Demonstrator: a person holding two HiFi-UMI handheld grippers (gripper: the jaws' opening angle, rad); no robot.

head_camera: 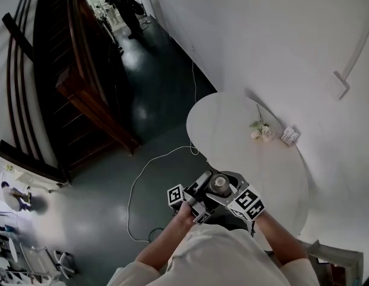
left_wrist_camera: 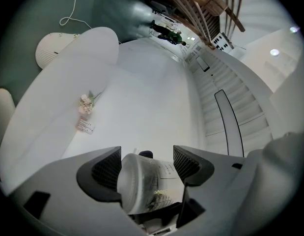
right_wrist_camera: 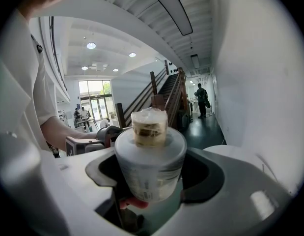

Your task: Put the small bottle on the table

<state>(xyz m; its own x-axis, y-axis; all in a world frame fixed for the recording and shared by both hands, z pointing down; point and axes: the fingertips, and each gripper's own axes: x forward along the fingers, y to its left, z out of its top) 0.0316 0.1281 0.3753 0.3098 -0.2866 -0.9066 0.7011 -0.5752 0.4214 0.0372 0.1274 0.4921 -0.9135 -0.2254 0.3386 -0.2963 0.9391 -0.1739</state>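
The small bottle (head_camera: 220, 185) is white with a printed label and a cap wrapped in clear film. I hold it close to my chest, above the near edge of the round white table (head_camera: 273, 177). In the right gripper view the bottle (right_wrist_camera: 151, 163) stands upright and fills the gap of my right gripper (right_wrist_camera: 152, 176), which is shut on it. In the left gripper view the bottle (left_wrist_camera: 147, 181) lies sideways, deep between the dark pads of my left gripper (left_wrist_camera: 147, 165), which presses on both its sides. In the head view the left gripper (head_camera: 205, 182) and right gripper (head_camera: 225, 190) meet at the bottle.
A small pale flower sprig (head_camera: 260, 131) and a little printed card (head_camera: 290, 136) lie on the table's far side. A white cable (head_camera: 142, 177) snakes over the dark floor to the left. Wooden stairs (head_camera: 83, 76) rise at far left, with a white wall on the right. A person (head_camera: 124, 5) stands far off.
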